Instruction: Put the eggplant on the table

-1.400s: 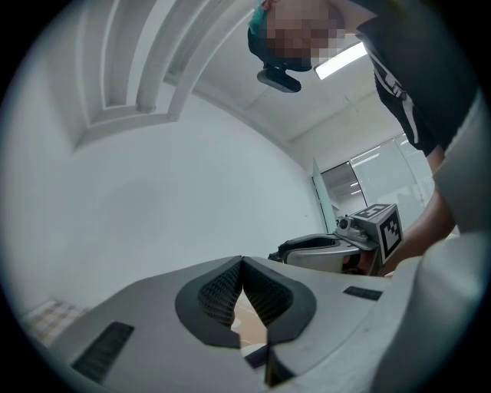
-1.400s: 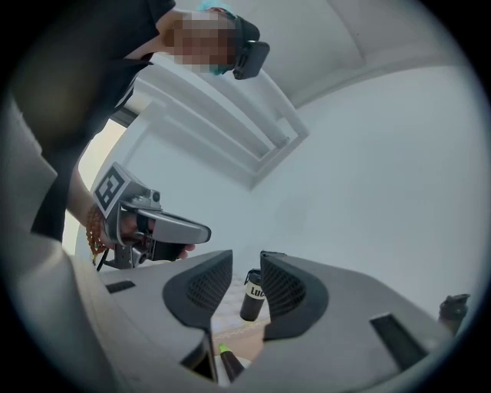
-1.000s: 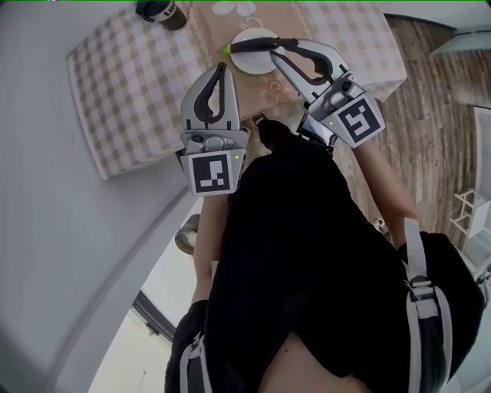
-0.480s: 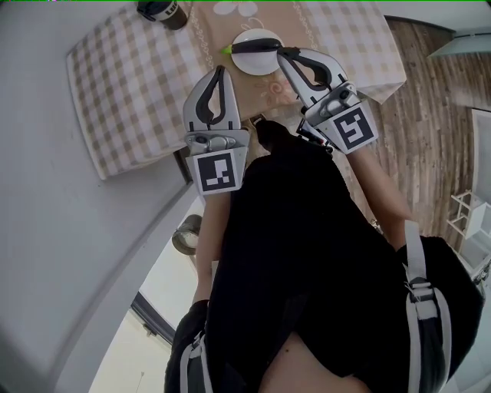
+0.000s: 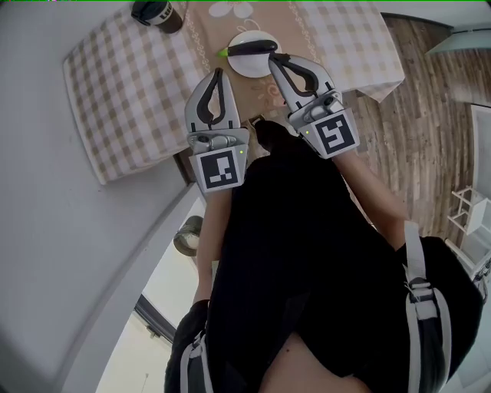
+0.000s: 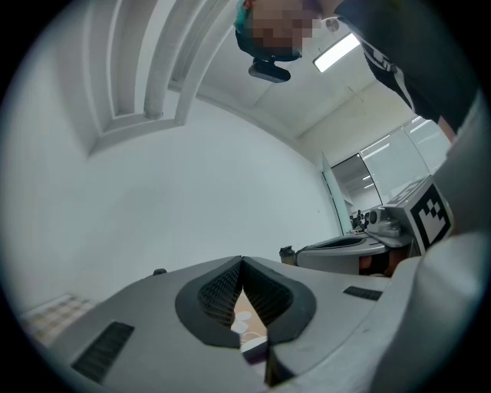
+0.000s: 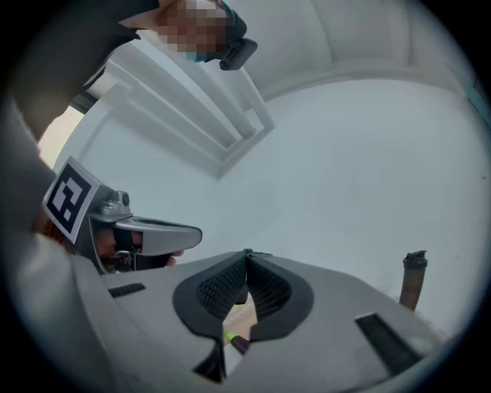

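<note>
- Head view: a dark purple eggplant with a green stem [image 5: 250, 47] lies on a small round white plate [image 5: 244, 69], which sits on the worktop [image 5: 130, 92] covered in beige checked cloth. A dark bottle [image 5: 157, 11] stands near the far edge. The left gripper [image 5: 220, 74] hovers short of the plate over the worktop's near side. The right gripper [image 5: 272, 59] points at the plate's near rim, just beside the eggplant's blunt end. Whether it touches cannot be told.
- Left gripper view: the ribbed dark fingers [image 6: 219, 295] are pressed together at their tips with nothing between them. Only a sliver of patterned cloth shows through the gap below.
- Right gripper view: the fingers [image 7: 219, 292] likewise meet at the tip and pinch nothing. The eggplant [image 7: 238, 343] shows through the lower gap beyond them, green stem first, and is not gripped. The bottle [image 7: 414, 280] stands off to the right.
- Progress: by these pictures the task has barely begun. The eggplant rests on its plate, neither gripper holds it, and the grasp, the lift off the plate and the set-down on the cloth all remain.
</note>
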